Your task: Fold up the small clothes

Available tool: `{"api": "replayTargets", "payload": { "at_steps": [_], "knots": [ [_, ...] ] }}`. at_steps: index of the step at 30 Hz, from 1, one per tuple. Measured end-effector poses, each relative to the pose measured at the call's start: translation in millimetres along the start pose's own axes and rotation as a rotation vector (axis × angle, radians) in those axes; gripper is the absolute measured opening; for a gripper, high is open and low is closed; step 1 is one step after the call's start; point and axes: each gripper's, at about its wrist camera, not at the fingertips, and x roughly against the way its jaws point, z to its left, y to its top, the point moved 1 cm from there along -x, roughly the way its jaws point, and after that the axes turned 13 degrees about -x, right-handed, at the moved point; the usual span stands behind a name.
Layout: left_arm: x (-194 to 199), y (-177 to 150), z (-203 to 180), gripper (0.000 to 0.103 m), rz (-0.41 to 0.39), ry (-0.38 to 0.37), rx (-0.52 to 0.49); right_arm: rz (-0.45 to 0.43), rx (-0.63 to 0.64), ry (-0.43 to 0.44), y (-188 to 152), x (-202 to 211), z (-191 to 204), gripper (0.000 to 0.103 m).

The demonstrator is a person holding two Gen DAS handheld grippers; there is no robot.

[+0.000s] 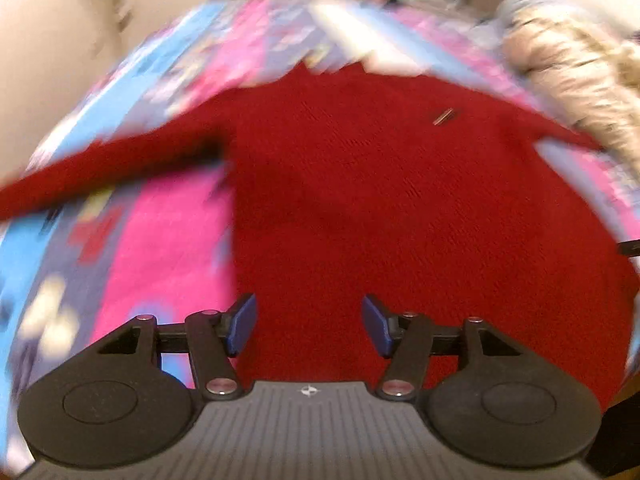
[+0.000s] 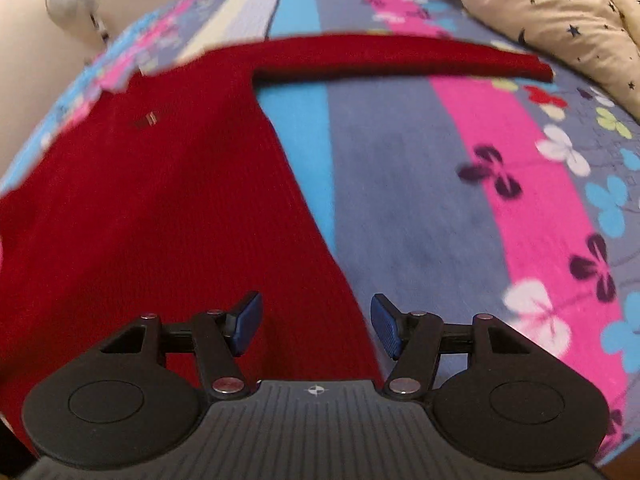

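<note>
Sweater [image 2: 160, 208] flat, sleeves out. Left gripper [image 1: 309, 326] and right gripper [image 2: 316, 327] jaws apart, empty; pinch sleeve cuffs, fold toward sweater middle.

left tool [image 1: 309, 325] tipped down, blue pads [image 1: 241, 324] wide apart, nothing between them, nothing touched. right tool [image 2: 316, 326] tipped down too, blue pads [image 2: 386, 330] just as far apart, nothing pinched. black arms of both tools spread out to the sides. both empty, up in the air. no hand or sleeve in sight.
</note>
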Motion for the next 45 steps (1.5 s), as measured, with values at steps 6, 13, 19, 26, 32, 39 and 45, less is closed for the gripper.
{"api": "replayTargets", "payload": {
  "at_steps": [6,13,19,26,32,39,45],
  "knots": [
    [20.2,-33.0,49.3,0.06,0.025,-0.104,0.269,0.04,-0.036,-0.009,-10.2,-5.6,-8.2,0.064],
    [20.8,-56.8,52.0,0.06,0.123,-0.229,0.371,0.088,0.027,0.042,-14.7,-5.2,6.6,0.056],
    [25.9,-63.2,33.8,0.06,0.15,-0.297,0.318,0.084,-0.025,0.06,-14.9,3.3,-1.8,0.014],
    [76.3,-63.0,39.7,0.011,-0.079,-0.2,0.293,-0.123,-0.227,0.237,0.3,57.8,-27.5,0.009],
    [30.8,-70.7,29.2,0.029,0.187,-0.159,0.292,0.016,-0.251,0.037,-4.0,27.0,-31.8,0.011],
    [51.5,-43.7,4.6,0.034,-0.046,-0.15,0.157,-0.203,-0.02,0.005,-6.9,44.5,17.2,0.035],
    [1.5,-39.5,-41.3,0.052,0.188,-0.151,-0.031,0.09,0.08,-0.009,-26.8,-6.9,36.3,0.051]
  ]
}}
